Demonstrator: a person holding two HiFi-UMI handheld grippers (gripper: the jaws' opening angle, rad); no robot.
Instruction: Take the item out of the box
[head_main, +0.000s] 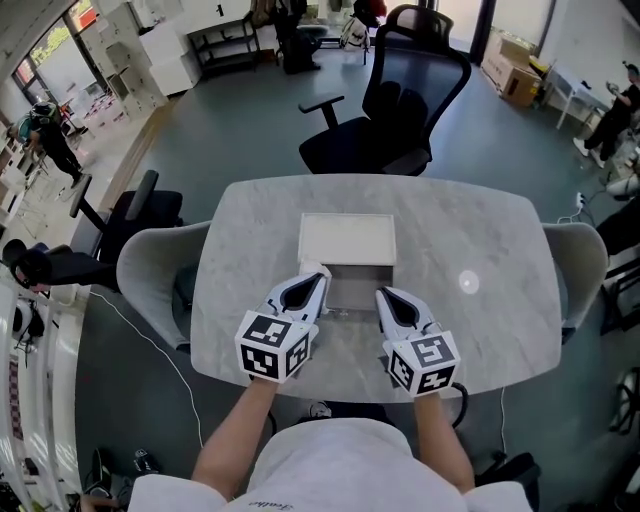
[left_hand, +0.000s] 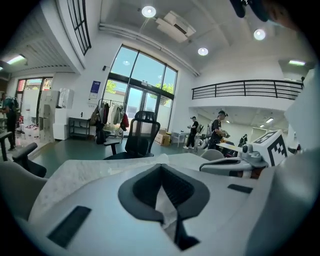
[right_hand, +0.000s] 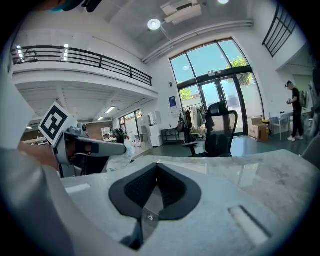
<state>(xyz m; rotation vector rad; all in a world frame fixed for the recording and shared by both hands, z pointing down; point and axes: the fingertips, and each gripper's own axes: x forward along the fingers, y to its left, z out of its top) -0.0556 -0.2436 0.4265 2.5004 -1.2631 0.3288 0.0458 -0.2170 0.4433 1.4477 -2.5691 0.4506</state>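
Observation:
A white box stands open in the middle of the marble table (head_main: 480, 230), its lid (head_main: 347, 238) laid back flat and its grey inside (head_main: 350, 287) facing me. My left gripper (head_main: 318, 276) reaches the box's near left corner. It is shut on a thin white crinkled wrapper (left_hand: 162, 202), which shows as a white bit (head_main: 316, 267) at its tip. In the right gripper view the same wrapper (right_hand: 123, 150) hangs from the left gripper (right_hand: 95, 147). My right gripper (head_main: 385, 296) rests at the box's near right corner, jaws together, nothing between them (right_hand: 156, 167).
A black office chair (head_main: 385, 110) stands behind the table. Grey shell chairs sit at the left (head_main: 150, 260) and right (head_main: 582, 255) ends. A bright light spot (head_main: 468, 282) lies on the tabletop to the right of the box. People stand far off in the room.

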